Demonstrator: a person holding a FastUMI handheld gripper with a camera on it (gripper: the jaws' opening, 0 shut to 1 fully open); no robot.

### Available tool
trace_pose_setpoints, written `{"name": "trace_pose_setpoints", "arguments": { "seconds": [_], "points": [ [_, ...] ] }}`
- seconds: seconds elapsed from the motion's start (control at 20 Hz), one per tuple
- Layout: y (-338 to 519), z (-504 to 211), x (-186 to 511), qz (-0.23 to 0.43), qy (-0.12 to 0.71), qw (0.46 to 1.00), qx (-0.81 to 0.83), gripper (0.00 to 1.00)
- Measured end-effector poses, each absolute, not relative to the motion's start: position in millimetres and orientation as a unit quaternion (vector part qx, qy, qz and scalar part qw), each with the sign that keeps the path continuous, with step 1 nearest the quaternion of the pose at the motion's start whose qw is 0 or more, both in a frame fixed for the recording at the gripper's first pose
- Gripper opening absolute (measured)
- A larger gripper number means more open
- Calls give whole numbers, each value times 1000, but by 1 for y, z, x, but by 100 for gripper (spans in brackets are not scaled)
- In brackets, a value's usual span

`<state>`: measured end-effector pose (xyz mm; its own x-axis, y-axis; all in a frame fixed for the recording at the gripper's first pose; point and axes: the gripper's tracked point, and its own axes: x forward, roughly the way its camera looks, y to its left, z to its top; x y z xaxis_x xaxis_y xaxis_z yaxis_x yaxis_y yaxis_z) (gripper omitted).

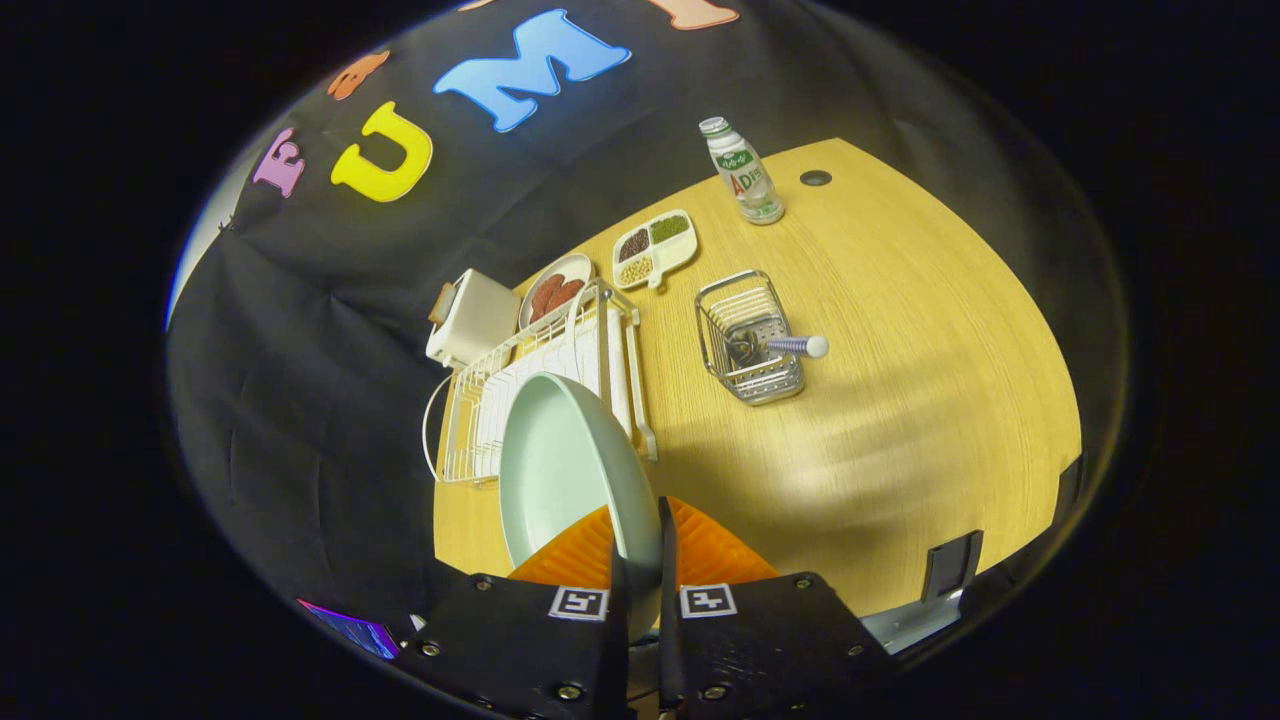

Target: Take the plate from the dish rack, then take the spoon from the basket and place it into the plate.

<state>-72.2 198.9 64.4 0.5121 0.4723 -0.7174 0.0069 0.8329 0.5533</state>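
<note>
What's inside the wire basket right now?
The spoon lies in the wire basket, handle poking over its rim. Its bowl is too dark to make out. The tongs grip the plate.

Plate (560, 470) on edge between gripper (641, 545) fingers, rack (530, 380) behind it; basket (750, 340) holding spoon (790, 346) right of rack; bottle (742, 172) behind basket.

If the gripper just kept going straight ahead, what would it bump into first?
The gripper, shut on the plate, points toward the dish rack; the plate would probably strike that first, though depth is unclear.
</note>
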Motion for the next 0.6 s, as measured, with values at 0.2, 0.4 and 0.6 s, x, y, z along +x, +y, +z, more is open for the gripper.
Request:
{"name": "trace_pose_setpoints", "arguments": {
  "seconds": [0.2,0.4,0.6],
  "points": [
    [203,14,-85,139,497,816,262,12],
    [209,-25,-93,139,519,793,288,12],
    [204,-52,-92,131,525,784,304,12]
  ]
}}
